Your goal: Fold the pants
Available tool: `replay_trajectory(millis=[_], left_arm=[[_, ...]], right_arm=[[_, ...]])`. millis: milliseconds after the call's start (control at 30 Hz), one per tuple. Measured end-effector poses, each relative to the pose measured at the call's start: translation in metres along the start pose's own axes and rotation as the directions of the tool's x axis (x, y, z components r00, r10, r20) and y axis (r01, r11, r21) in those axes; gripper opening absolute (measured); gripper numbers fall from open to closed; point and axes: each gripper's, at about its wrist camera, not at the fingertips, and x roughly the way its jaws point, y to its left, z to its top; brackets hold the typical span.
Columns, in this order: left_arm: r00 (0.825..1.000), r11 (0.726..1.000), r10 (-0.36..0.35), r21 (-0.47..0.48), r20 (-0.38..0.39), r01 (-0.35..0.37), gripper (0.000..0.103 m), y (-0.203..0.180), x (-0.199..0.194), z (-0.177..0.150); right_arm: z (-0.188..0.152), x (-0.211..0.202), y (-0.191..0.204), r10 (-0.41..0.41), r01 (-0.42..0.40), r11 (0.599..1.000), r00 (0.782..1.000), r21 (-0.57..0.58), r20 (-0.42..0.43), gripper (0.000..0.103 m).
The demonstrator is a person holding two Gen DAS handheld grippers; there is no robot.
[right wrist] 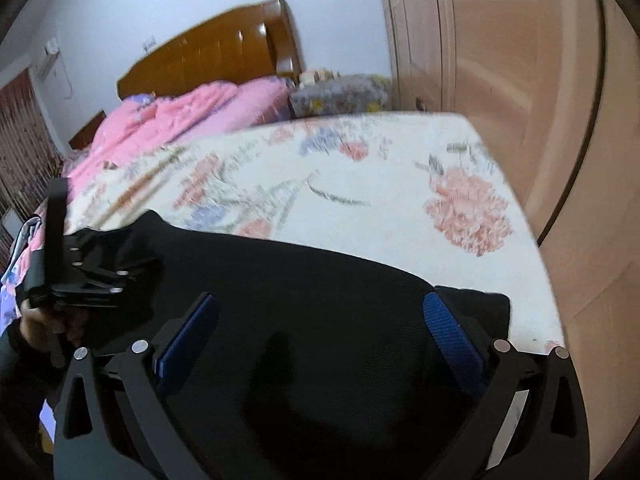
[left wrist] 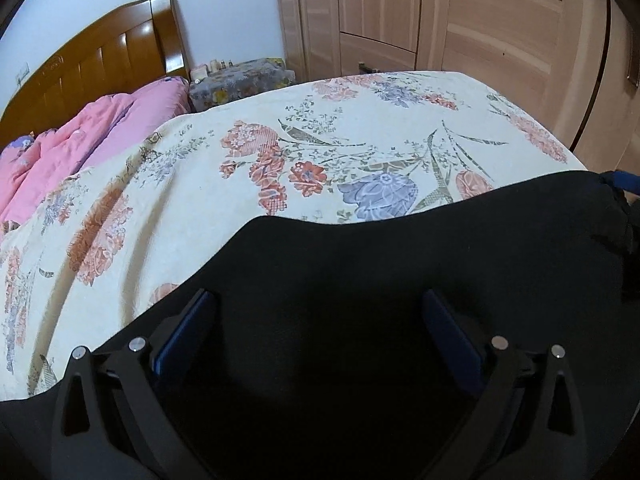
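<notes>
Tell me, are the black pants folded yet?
Not yet, it seems. The black pants lie spread on the floral bedspread, with no finished fold showing. Both the left gripper and right gripper hang open over the cloth, gripping nothing. Grabbing and folding remain.

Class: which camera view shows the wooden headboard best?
The left wrist view: the headboard is sharp, with its panels distinct, though the frame edge crops it. The right wrist view shows it whole, but smaller and blurred.

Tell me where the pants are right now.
The black pants lie on the floral bedspread at the near edge of the bed, filling the bottom of both wrist views under the open left gripper and right gripper.
</notes>
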Motion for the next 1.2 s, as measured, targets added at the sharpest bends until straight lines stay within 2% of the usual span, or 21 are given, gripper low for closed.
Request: replay_trajectory(millis=[167, 233, 300, 367, 433, 567, 667, 733, 767, 800, 833, 867, 900, 933, 967, 1067, 1100, 1167, 1200], left_arm=[[1.000, 1.000, 0.003, 0.000, 0.001, -0.003, 0.102, 0.000, -0.003, -0.001], [1.000, 1.000, 0.003, 0.000, 0.001, -0.003, 0.102, 0.001, -0.003, -0.001], [1.000, 1.000, 0.003, 0.000, 0.001, -0.003, 0.102, 0.000, -0.003, -0.002], [1.000, 1.000, 0.002, 0.000, 0.001, -0.002, 0.102, 0.001, -0.003, -0.002], [1.000, 1.000, 0.001, 0.000, 0.000, -0.001, 0.102, 0.001, -0.003, -0.002], [1.000, 1.000, 0.001, 0.000, -0.002, -0.001, 0.102, 0.001, -0.003, -0.002], [1.000, 1.000, 0.007, -0.002, -0.005, -0.007, 0.102, 0.001, -0.006, -0.002], [0.999, 0.999, 0.038, -0.021, 0.028, -0.038, 0.101, 0.000, -0.022, -0.009], [0.998, 0.999, 0.027, -0.031, 0.055, -0.025, 0.101, 0.000, -0.033, -0.013], [0.996, 0.999, 0.017, -0.046, 0.087, -0.013, 0.096, 0.001, -0.045, -0.019], [0.993, 0.998, 0.016, -0.068, 0.118, -0.007, 0.086, 0.004, -0.057, -0.026], [0.992, 0.995, 0.015, -0.101, 0.126, -0.002, 0.055, 0.011, -0.067, -0.035], [0.995, 0.992, 0.014, -0.128, 0.103, 0.000, 0.036, 0.018, -0.071, -0.041], [0.996, 0.989, 0.023, -0.149, 0.080, -0.011, 0.034, 0.025, -0.073, -0.048], [0.996, 0.986, 0.051, -0.165, 0.070, -0.039, 0.034, 0.033, -0.076, -0.058], [0.992, 0.974, 0.111, -0.207, 0.053, -0.098, 0.038, 0.055, -0.087, -0.083], [0.992, 0.969, 0.115, -0.225, 0.054, -0.100, 0.053, 0.062, -0.091, -0.090], [0.985, 0.956, 0.159, -0.257, 0.060, -0.139, 0.077, 0.073, -0.102, -0.103], [0.981, 0.951, 0.184, -0.263, 0.064, -0.161, 0.077, 0.077, -0.107, -0.107]], right_arm=[[-0.023, 0.005, 0.010, 0.091, -0.094, 0.994, 0.994, -0.048, -0.053, 0.099], [-0.032, -0.006, 0.008, 0.201, -0.201, 0.979, 0.980, -0.019, -0.008, 0.099], [-0.038, -0.019, 0.005, 0.293, -0.294, 0.956, 0.955, -0.004, 0.046, 0.099], [-0.042, -0.020, 0.002, 0.296, -0.297, 0.955, 0.954, 0.014, 0.045, 0.099], [-0.047, -0.017, -0.003, 0.328, -0.330, 0.943, 0.944, 0.048, 0.032, 0.099], [-0.054, -0.028, -0.005, 0.445, -0.452, 0.889, 0.890, 0.076, 0.094, 0.099], [-0.055, -0.036, -0.004, 0.531, -0.544, 0.834, 0.836, 0.090, 0.136, 0.099], [-0.055, -0.040, -0.001, 0.551, -0.566, 0.819, 0.821, 0.092, 0.150, 0.099], [-0.055, -0.042, -0.001, 0.564, -0.581, 0.809, 0.811, 0.093, 0.157, 0.099], [-0.055, -0.044, 0.001, 0.588, -0.606, 0.790, 0.791, 0.093, 0.168, 0.099], [-0.055, -0.045, 0.003, 0.602, -0.621, 0.779, 0.779, 0.088, 0.176, 0.099], [-0.054, -0.045, 0.006, 0.605, -0.624, 0.777, 0.776, 0.080, 0.179, 0.099], [-0.053, -0.044, 0.008, 0.614, -0.633, 0.770, 0.769, 0.077, 0.179, 0.099], [-0.053, -0.043, 0.010, 0.628, -0.648, 0.758, 0.756, 0.077, 0.182, 0.099], [-0.051, -0.041, 0.015, 0.649, -0.669, 0.740, 0.738, 0.076, 0.185, 0.099], [-0.048, -0.041, 0.028, 0.672, -0.689, 0.723, 0.717, 0.044, 0.186, 0.099], [-0.046, -0.043, 0.035, 0.676, -0.690, 0.724, 0.715, 0.024, 0.176, 0.099], [-0.042, -0.045, 0.051, 0.657, -0.661, 0.750, 0.740, -0.026, 0.146, 0.099], [-0.043, -0.046, 0.056, 0.646, -0.647, 0.762, 0.752, -0.044, 0.128, 0.099]])
